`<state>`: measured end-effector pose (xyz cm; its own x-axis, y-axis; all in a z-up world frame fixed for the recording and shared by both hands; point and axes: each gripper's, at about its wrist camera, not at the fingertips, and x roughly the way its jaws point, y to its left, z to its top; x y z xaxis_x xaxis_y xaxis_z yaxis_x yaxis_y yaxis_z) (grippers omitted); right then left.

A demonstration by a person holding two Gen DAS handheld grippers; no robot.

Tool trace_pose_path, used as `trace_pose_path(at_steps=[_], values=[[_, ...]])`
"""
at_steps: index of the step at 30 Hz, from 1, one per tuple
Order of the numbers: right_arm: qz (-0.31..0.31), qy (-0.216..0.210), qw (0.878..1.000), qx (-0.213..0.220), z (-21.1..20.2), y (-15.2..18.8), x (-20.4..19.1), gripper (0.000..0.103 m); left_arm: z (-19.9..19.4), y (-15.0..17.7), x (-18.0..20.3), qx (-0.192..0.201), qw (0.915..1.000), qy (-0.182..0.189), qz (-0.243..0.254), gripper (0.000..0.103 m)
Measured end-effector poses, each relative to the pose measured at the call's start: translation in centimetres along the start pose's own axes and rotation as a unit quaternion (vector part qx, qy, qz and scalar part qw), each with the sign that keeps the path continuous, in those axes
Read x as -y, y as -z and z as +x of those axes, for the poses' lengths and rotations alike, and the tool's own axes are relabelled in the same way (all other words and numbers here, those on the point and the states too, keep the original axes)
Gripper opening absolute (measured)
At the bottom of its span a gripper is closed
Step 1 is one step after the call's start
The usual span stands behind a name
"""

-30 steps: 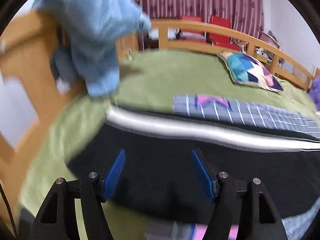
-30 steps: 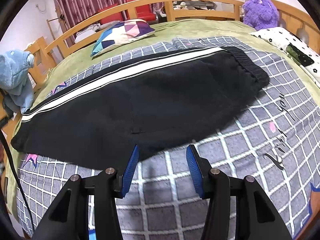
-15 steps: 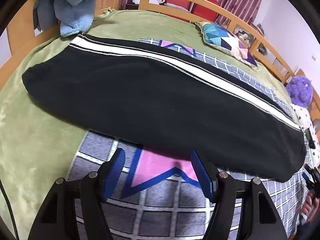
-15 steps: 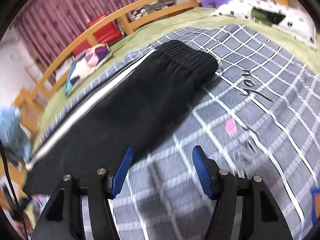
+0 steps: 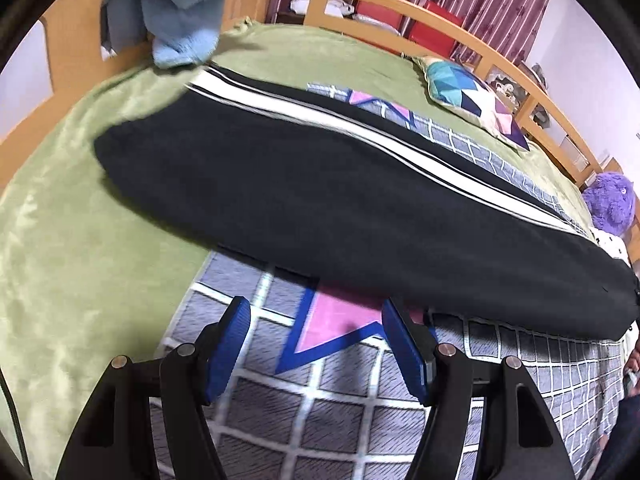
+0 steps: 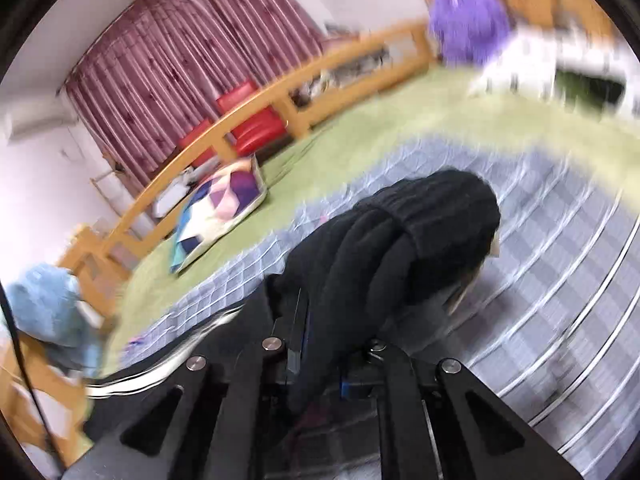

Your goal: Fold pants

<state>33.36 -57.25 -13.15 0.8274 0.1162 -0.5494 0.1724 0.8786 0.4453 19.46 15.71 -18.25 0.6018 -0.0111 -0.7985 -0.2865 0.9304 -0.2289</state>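
Note:
Black pants (image 5: 320,204) with a white side stripe lie folded lengthwise across the bed, leg ends at the left, waist at the far right. My left gripper (image 5: 316,348) is open and empty, hovering over the grey checked blanket just in front of the pants' near edge. In the blurred right wrist view my right gripper (image 6: 320,356) is shut on the pants (image 6: 404,236) near the waistband, and the black cloth is bunched and lifted between its fingers.
The bed has a green blanket (image 5: 80,248) and a grey checked blanket (image 5: 344,412) on top. A patterned pillow (image 5: 476,104), a purple plush (image 5: 610,204) and a blue plush (image 5: 188,4) sit near the wooden rails (image 5: 472,44).
My right gripper moved onto the waist end, closed on it and lifted it. My left gripper drew back from over the pants to just in front of them and stayed open.

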Motion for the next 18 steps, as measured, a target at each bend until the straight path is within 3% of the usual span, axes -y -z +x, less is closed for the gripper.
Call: trace_pose_path(at_steps=[2,5,6,8,9,13,18], values=[[-0.008,0.047,0.998,-0.037,1.9,-0.5,1.0,0.012,-0.2,0.0,-0.8,0.002,1.0000,0.001,-0.009,0.066],[0.011,0.063,0.988,-0.142,5.3,1.4,3.8,0.016,-0.1,-0.2,-2.4,-0.002,0.9994,0.008,-0.034,0.066],[0.012,0.072,0.985,-0.156,5.6,2.1,4.2,0.019,-0.1,-0.3,-2.8,-0.002,0.9992,0.010,-0.040,0.066],[0.000,0.083,0.986,-0.142,4.4,3.9,4.2,0.030,-0.1,-0.7,-3.9,0.003,0.9985,0.007,-0.055,0.066],[-0.006,0.095,0.986,-0.135,3.8,4.3,4.0,0.041,-0.1,-0.9,-4.2,0.004,0.9982,0.008,-0.060,0.066],[-0.023,0.115,0.985,-0.124,1.2,5.4,3.1,0.043,0.4,-2.0,-6.0,0.009,0.9965,0.014,-0.082,0.066],[-0.019,0.098,0.986,-0.135,-0.2,7.5,1.4,0.047,2.0,-2.3,-6.7,-0.003,0.9905,0.073,-0.117,0.066]])
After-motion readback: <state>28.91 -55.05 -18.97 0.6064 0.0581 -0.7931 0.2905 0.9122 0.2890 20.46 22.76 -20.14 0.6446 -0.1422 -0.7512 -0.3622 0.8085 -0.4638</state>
